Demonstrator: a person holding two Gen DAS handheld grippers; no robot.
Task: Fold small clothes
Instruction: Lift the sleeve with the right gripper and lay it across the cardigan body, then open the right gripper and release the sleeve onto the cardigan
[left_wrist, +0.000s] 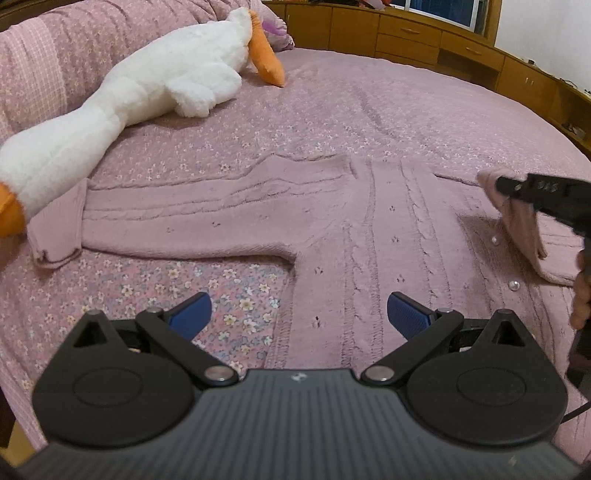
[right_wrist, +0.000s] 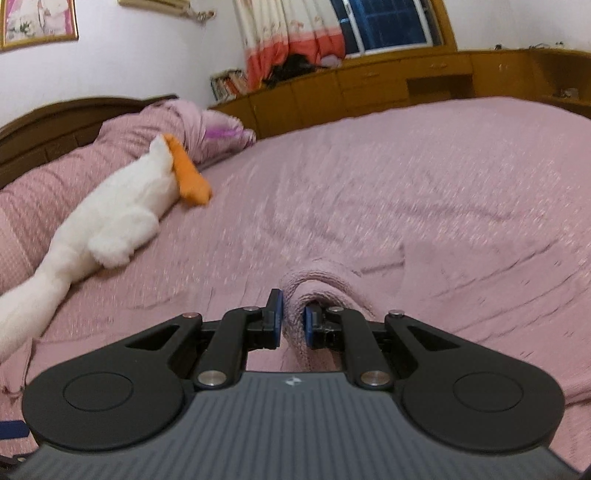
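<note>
Ahead, left gripper (left_wrist: 299, 314) hovered wide open over pink cardigan (left_wrist: 369, 229), right gripper (right_wrist: 293, 321) pinched its lifted sleeve (right_wrist: 325, 288), plush goose (left_wrist: 147, 92) beyond on bed (left_wrist: 369, 103).

left gripper (left_wrist: 299, 312): ribbed dark-grey body, small white logo behind the jaws | two round black discs either side | black linkage arms, silver pivot screws | blue textured pads (left_wrist: 404, 312) | right gripper (right_wrist: 293, 321): same build, blue pads (right_wrist: 277, 314)

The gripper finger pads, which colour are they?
Blue; the left gripper pads show it best, in the left wrist view.
</note>
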